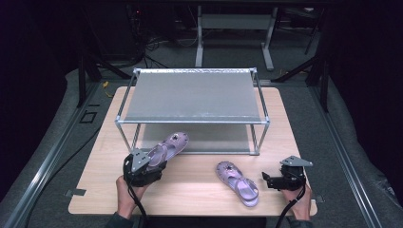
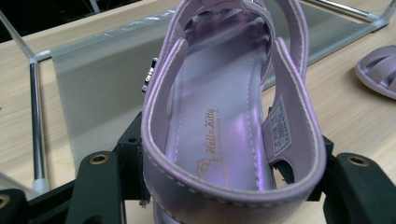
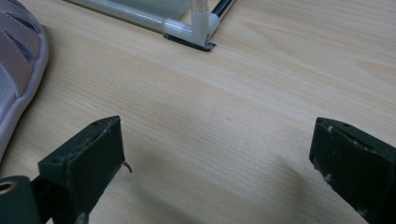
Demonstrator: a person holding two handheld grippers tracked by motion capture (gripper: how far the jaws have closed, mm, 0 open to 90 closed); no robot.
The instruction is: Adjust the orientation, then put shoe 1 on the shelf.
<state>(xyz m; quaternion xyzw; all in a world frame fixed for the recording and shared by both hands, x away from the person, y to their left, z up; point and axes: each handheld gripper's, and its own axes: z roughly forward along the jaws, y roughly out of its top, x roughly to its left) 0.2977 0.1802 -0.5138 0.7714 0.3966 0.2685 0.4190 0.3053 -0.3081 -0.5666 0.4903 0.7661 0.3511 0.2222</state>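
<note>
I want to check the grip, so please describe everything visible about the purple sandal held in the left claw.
The purple sandal is a small, shiny lilac shoe of leather-like material with white stitching, a heel strap, front straps, a metal buckle and a printed gold logo on its insole. The left claw is shut on its heel end, one jaw at each side. Its toe points toward the lower level of the metal rack. It looks lifted off the table.

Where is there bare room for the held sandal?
The rack's top shelf is bare. The lower shelf is free right of the held sandal, which the left hand-held gripper grips. The table between the hand-held grippers is crowded only by the second sandal.
</note>
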